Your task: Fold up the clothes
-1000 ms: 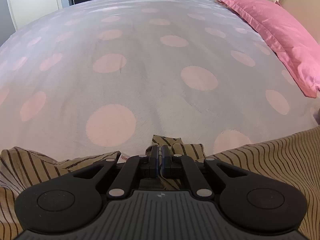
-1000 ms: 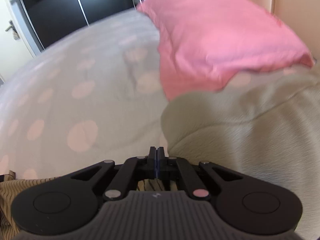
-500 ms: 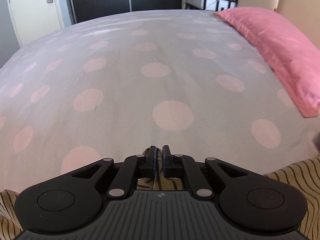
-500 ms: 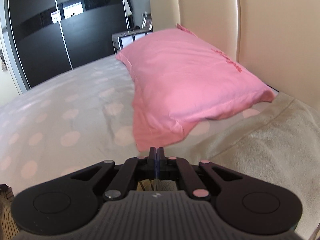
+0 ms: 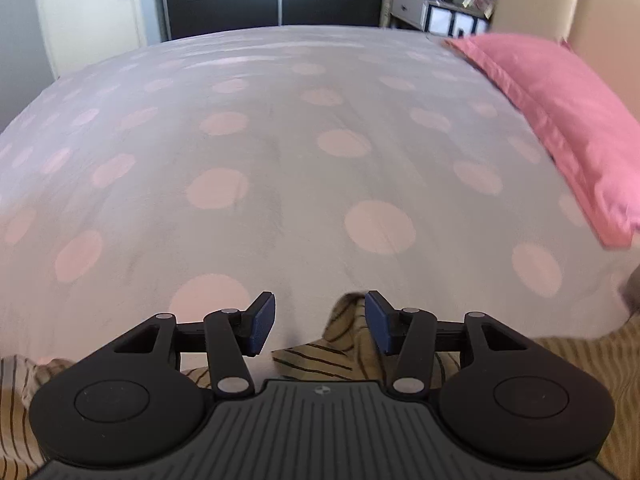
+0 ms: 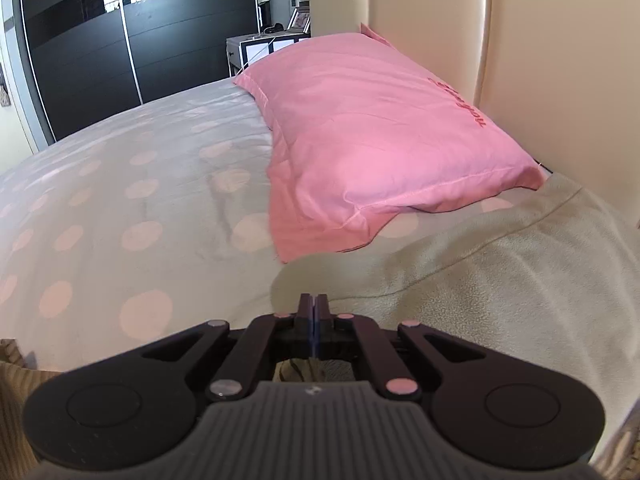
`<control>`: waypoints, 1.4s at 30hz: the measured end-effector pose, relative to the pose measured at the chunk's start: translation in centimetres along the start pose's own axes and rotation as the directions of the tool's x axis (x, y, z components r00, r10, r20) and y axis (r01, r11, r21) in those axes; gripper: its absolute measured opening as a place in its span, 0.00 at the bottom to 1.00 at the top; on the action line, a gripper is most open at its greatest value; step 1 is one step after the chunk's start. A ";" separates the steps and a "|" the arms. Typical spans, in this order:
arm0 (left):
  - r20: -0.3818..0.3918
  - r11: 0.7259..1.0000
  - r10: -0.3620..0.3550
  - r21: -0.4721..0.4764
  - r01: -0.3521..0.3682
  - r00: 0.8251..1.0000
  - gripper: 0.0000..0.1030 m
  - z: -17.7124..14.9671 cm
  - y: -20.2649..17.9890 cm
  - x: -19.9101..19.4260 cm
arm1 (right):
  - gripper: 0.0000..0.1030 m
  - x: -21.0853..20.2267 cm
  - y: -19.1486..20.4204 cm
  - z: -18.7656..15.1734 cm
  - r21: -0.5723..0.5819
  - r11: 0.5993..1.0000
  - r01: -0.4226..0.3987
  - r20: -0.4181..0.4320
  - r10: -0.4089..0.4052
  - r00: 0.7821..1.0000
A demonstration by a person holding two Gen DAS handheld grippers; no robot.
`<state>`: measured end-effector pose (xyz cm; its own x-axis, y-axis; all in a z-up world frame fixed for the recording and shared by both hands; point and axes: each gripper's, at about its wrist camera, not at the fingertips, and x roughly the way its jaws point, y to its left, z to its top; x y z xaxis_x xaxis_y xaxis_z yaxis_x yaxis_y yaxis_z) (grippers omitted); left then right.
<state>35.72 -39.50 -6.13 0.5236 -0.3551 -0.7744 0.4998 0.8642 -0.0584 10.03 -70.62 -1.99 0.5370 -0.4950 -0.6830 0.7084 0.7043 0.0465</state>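
Two grippers over a made bed, one to each view. Left gripper (image 5: 320, 322) spread wide, blue-faced pads (image 5: 262, 322) holding nothing, a raised corner of the tan black-striped garment (image 5: 348, 332) standing just inside the right-hand pad and touching or nearly touching it. Same garment spread along the near edge of the bed under both devices, reaching the lower corners of the left wrist view. Right gripper (image 6: 312, 312) pressed fully closed, fingers flat together; striped cloth visible directly beneath the linkage, but no telling whether any of it is pinched.

Dark pink script embroidered along the far edge of the pink pillow (image 6: 384, 136), too distorted to read. Small round emblem on the ribbed grey housing of each device, also unreadable.

Grey bedspread with pale pink dots (image 5: 280, 152) across the whole bed. Pillow lying at the head end against a cream padded headboard (image 6: 540, 40). Pale green fleece blanket (image 6: 500, 280) draped beside the pillow, close to the right gripper. Beyond the bed's far edge, dark sliding wardrobe doors (image 6: 80, 60), a white door (image 5: 92, 12) and a small white bedside cabinet (image 5: 432, 14) cluttered with framed items.
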 end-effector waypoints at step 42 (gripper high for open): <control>-0.113 0.946 -0.177 0.254 0.201 0.978 0.46 -11.5 -1.6 -11.2 | 0.19 -8.7 2.4 -11.4 -0.172 0.960 -0.220 -0.262 0.171 0.950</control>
<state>21.14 -32.77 -4.63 0.3450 -0.4598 -0.8182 0.7532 0.6558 -0.0509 1.86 -58.85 -4.26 0.5112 -0.2167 -0.8317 0.4832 0.8727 0.0696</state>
